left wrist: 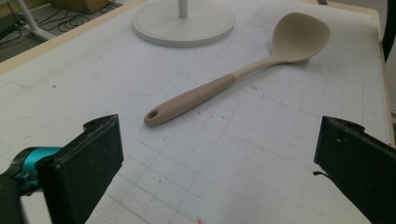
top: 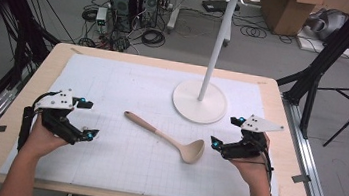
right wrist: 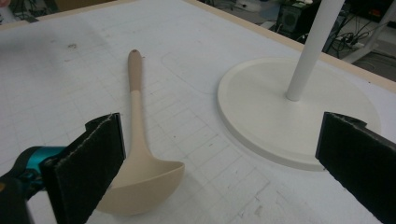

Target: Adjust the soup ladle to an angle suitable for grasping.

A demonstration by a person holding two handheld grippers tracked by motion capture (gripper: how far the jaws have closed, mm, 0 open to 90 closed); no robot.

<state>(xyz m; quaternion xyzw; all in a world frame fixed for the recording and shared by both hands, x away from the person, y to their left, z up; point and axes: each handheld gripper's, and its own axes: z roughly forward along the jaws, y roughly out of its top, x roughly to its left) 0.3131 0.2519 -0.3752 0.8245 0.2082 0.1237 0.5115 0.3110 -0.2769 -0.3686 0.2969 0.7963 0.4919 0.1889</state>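
Risk is assessed from left to right across the desk [top: 20,109]. The left gripper [top: 87,118] is held near the left edge, its fingers [left wrist: 88,163] spread wide and holding nothing. The ladle [top: 167,138] lies flat at the middle of the desk, handle end toward the left gripper, bowl toward the right gripper [top: 225,132], whose fingers [right wrist: 88,158] are likewise spread wide and empty, just beside the bowl. The white stand [top: 200,101] is placed toward the far right corner. A grasp on the rounded bowl is judged liable to slip; the smooth, tapered handle may roll or pivot under a one-sided pinch. A careless lift toward the stand may knock its base or pole.
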